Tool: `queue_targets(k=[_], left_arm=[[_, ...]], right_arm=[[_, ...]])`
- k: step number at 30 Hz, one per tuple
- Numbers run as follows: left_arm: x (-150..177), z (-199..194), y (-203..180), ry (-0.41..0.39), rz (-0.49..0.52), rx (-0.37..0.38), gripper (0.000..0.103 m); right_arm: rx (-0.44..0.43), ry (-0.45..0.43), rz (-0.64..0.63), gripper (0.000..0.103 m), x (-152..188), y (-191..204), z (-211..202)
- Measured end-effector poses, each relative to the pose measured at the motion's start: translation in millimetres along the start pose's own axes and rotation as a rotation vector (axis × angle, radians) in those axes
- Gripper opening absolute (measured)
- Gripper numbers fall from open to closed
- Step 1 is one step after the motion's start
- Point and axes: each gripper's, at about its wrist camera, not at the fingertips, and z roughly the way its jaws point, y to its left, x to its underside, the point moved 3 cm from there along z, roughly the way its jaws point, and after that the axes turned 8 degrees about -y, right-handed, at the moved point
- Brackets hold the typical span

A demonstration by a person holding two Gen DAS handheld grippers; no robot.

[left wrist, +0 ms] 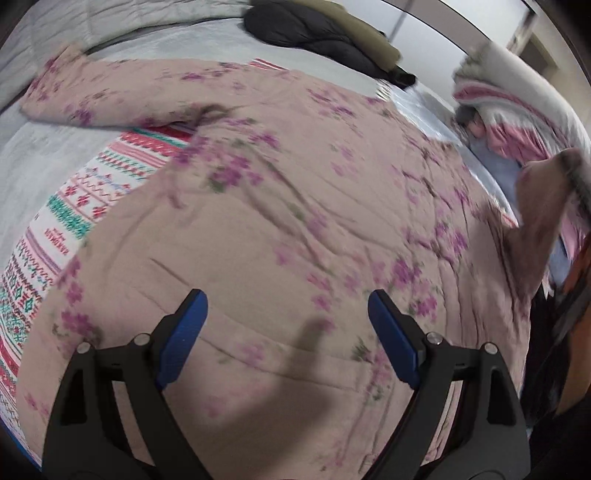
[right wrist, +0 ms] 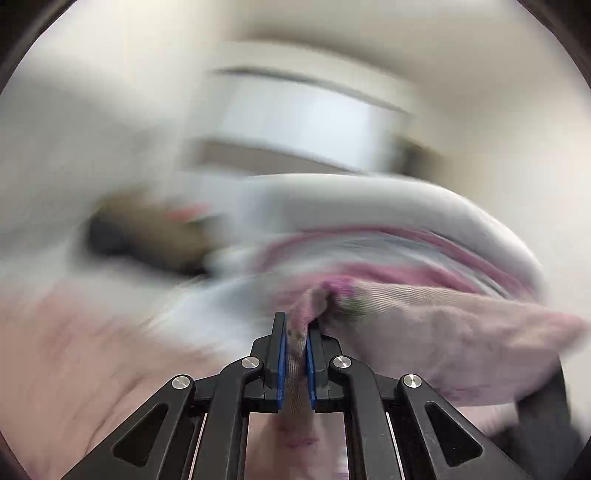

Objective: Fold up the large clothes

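A large pink garment with purple flowers (left wrist: 295, 206) lies spread on the bed, one sleeve (left wrist: 96, 96) stretched out at the far left. My left gripper (left wrist: 288, 314) is open and empty, hovering over the garment's near part. My right gripper (right wrist: 295, 332) is shut on a fold of the pink floral garment (right wrist: 424, 325), lifted off the bed; that view is heavily blurred. In the left wrist view the lifted part (left wrist: 546, 199) shows at the right edge.
A striped patterned blanket (left wrist: 74, 195) lies under the garment on the left. A dark jacket (left wrist: 314, 33) lies at the far side of the grey bed (left wrist: 37, 155). A white and pink bundle (left wrist: 517, 110) sits at the right.
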Motion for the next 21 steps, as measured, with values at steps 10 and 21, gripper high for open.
queue_targets(k=[10, 21], left_arm=[[-20, 1, 54, 0.004, -0.223, -0.010, 0.089], [-21, 0, 54, 0.010, -0.208, 0.013, 0.089]], right_arm=[[-0.444, 0.442, 0.018, 0.054, 93, 139, 22], [-0.423, 0.518, 0.132, 0.065, 78, 133, 34]])
